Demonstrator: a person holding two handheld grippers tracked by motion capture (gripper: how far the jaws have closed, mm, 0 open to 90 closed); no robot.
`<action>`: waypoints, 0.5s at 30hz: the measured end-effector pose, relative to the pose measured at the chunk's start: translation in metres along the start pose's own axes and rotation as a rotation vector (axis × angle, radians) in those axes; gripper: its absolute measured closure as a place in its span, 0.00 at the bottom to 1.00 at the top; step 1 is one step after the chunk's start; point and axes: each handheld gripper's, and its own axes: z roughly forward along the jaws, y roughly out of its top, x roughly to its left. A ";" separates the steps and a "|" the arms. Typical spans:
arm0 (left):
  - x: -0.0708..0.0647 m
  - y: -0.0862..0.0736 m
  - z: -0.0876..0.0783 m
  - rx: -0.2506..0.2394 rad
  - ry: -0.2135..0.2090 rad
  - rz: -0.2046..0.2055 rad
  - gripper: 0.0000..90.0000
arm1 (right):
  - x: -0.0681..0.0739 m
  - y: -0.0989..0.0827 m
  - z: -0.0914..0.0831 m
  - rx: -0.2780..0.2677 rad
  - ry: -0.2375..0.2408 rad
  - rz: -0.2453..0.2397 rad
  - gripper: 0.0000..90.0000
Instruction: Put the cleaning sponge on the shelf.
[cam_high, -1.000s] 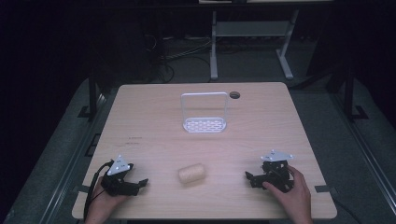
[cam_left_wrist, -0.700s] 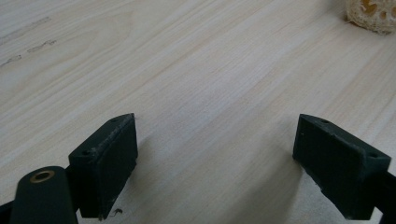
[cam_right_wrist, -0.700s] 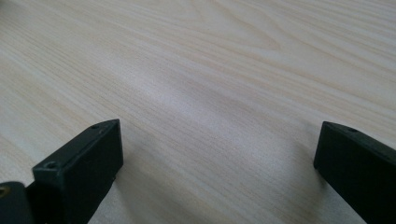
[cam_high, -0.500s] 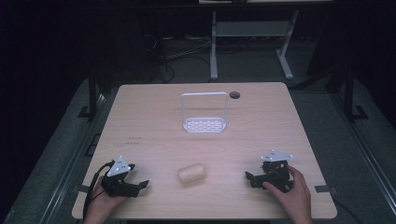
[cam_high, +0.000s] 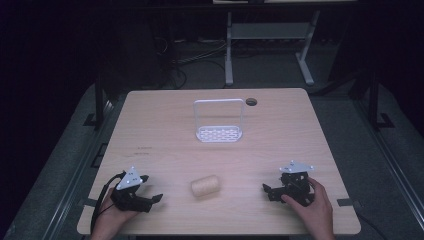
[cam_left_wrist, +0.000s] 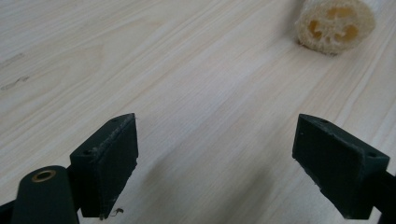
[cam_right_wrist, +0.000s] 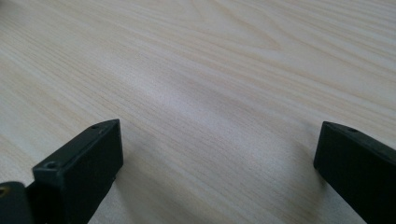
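While both rest apart, loofah (cam_high: 205, 185) lies between left gripper (cam_high: 150, 194) and right gripper (cam_high: 268, 190).

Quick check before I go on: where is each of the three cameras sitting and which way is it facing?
High view: above the near side, looking forward and down on the table; both hands, left claw, right claw.
Left gripper view: rides the left claw, low over the wood, facing the loofah piece; jaws apart.
Right gripper view: rides the right claw, facing bare wood; jaws apart.
Shared: high and left views both show the loofah piece.
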 end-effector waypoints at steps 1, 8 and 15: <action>0.000 0.000 0.000 0.000 0.000 0.000 0.15 | 0.000 0.000 0.000 0.000 0.000 0.000 0.01; -0.005 0.008 0.002 -0.002 -0.026 0.016 0.15 | 0.000 0.000 0.000 0.000 0.000 0.001 0.01; -0.009 0.016 0.004 -0.007 -0.053 0.029 0.15 | 0.000 0.000 0.000 0.000 0.000 0.000 0.01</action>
